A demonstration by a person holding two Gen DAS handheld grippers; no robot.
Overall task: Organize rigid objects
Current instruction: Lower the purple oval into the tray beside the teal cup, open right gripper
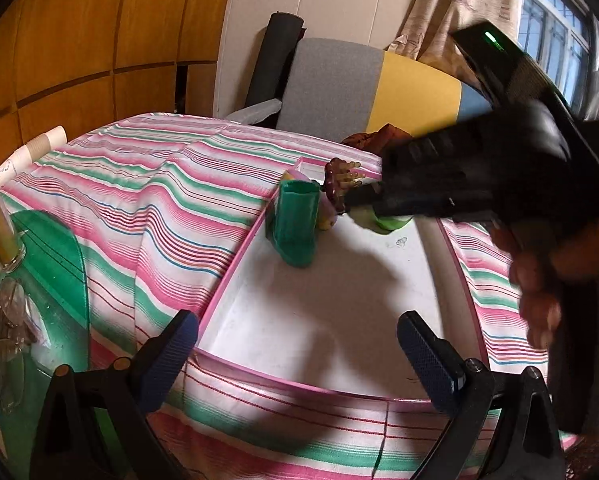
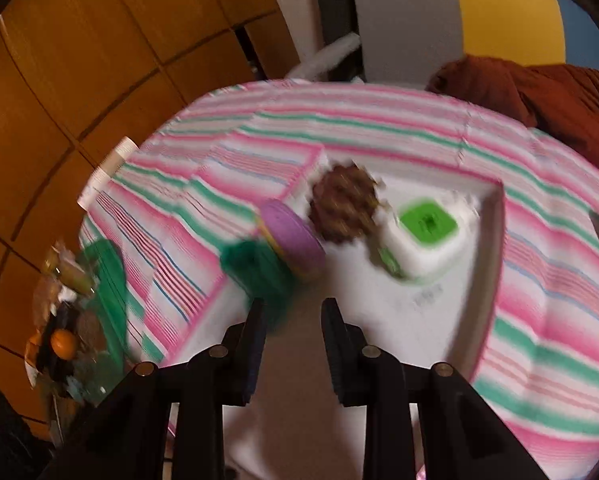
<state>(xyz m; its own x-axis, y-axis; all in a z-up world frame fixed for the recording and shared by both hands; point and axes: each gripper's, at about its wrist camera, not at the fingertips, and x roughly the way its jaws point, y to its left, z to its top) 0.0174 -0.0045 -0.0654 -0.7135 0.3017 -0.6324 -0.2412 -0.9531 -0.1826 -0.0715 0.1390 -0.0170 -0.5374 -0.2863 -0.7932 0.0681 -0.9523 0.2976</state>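
Striped tabletop (image 1: 139,208) carries a pink-rimmed white tray (image 1: 235,264), toys bunched at its far end. Right gripper (image 2: 293,312), narrowly parted and empty, sits nearest: green boot (image 2: 255,268) just ahead-left of its fingertips, standing upright. Left gripper (image 1: 299,340) hangs wide open over the tray's near, bare end, well back.

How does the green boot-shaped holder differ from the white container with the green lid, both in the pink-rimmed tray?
The green boot-shaped holder is dark green all over; the white container is white with a bright green lid. The holder is tall and open-topped; the container is squat, squarish and closed. The holder stands against the tray's left rim; the container sits nearer its far right corner. Both stand upright inside the tray.
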